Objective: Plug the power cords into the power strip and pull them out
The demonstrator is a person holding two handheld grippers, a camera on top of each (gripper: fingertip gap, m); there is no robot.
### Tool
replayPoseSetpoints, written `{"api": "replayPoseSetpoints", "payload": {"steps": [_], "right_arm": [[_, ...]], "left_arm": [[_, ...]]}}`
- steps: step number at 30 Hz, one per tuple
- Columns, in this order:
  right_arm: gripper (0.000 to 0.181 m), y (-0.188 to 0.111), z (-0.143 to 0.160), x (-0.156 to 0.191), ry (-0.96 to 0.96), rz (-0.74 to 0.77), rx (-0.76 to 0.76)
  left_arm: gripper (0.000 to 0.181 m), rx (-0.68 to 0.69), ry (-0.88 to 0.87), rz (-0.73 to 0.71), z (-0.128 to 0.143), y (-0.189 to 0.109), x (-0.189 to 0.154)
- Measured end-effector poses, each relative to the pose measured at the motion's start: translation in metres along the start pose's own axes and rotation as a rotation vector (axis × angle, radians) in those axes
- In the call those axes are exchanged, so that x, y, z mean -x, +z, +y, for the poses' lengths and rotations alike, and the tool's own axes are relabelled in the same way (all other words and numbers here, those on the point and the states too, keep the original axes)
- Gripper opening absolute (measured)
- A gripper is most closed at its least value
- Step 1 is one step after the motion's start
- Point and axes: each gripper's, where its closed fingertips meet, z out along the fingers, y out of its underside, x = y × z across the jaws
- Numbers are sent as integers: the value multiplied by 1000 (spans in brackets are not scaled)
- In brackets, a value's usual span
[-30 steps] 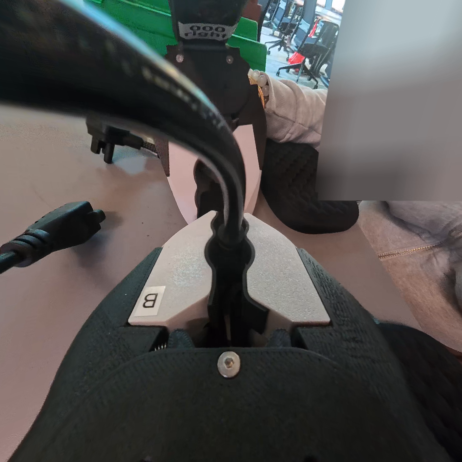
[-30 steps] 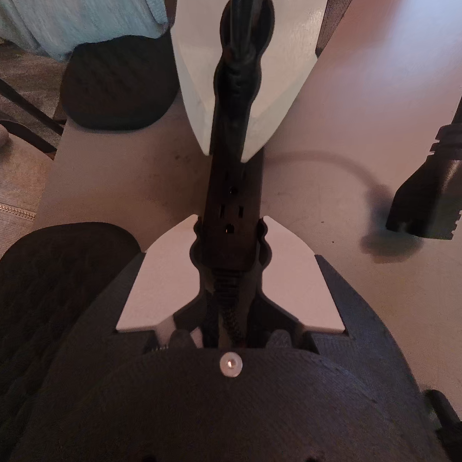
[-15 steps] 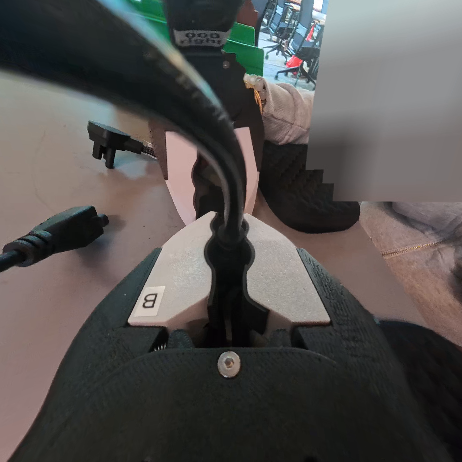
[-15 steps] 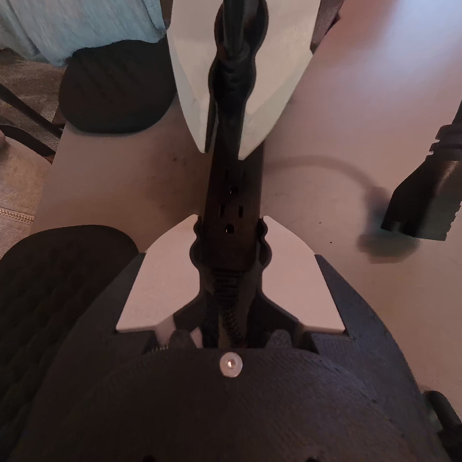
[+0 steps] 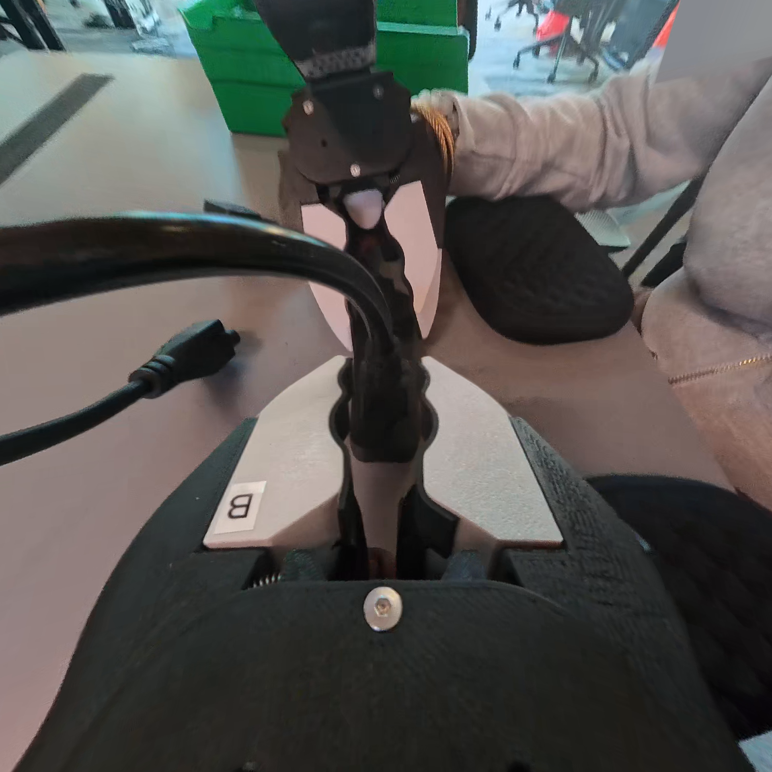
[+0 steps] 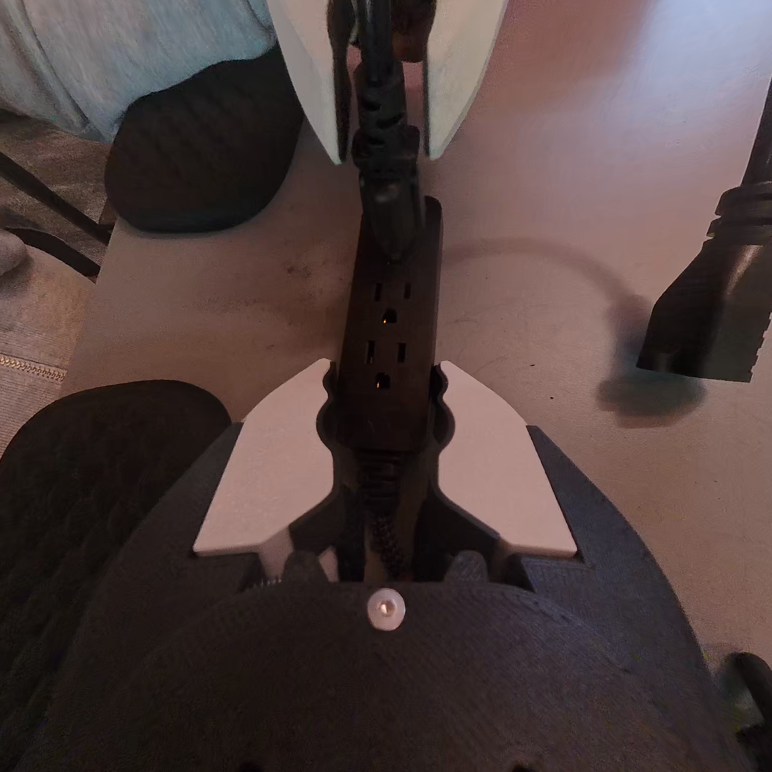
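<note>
A black power strip [image 6: 390,334] lies on the pale table [image 6: 543,209]. My right gripper [image 6: 384,362] is shut on its cord end, and it also shows in the left wrist view [image 5: 386,340]. A black plug [image 6: 388,200] sits in the strip's far outlet; two nearer outlets are bare. My left gripper [image 6: 386,158] stands open just behind the plug, with a gap on each side. In the left wrist view the left gripper [image 5: 384,363] straddles the dark strip end [image 5: 384,417]. The plug's cord [image 5: 167,246] arcs up and off to the left.
A loose black cord connector [image 5: 196,346] lies on the table, also in the right wrist view [image 6: 710,317]. Black chair armrests [image 5: 534,271] [image 6: 200,158] sit at the table edge. A green crate [image 5: 334,62] stands behind. A person's grey sleeve [image 5: 564,138] holds the right gripper. Tip to tip, the grippers are about 8 cm apart.
My left gripper has opened off the plug and drawn back, so the plug shows past its fingertips, seated in the strip. The cord has swung lower. My right gripper still holds the strip.
</note>
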Motion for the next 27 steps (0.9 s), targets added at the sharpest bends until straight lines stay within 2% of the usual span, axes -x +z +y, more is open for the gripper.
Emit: {"api": "replayPoseSetpoints", "payload": {"steps": [5, 13, 17, 21, 27], "right_arm": [[45, 0, 0, 0, 8, -5, -3], [45, 1, -1, 0, 15, 0, -1], [46, -1, 2, 1, 19, -10, 12], [45, 2, -1, 0, 26, 2, 1], [45, 1, 1, 0, 24, -4, 5]], "left_arm": [[24, 41, 13, -8, 6, 5, 0], [24, 71, -75, 3, 11, 1, 0], [25, 74, -93, 14, 8, 14, -2], [27, 65, -170, 49, 14, 5, 0], [27, 74, -147, 43, 13, 11, -1]]}}
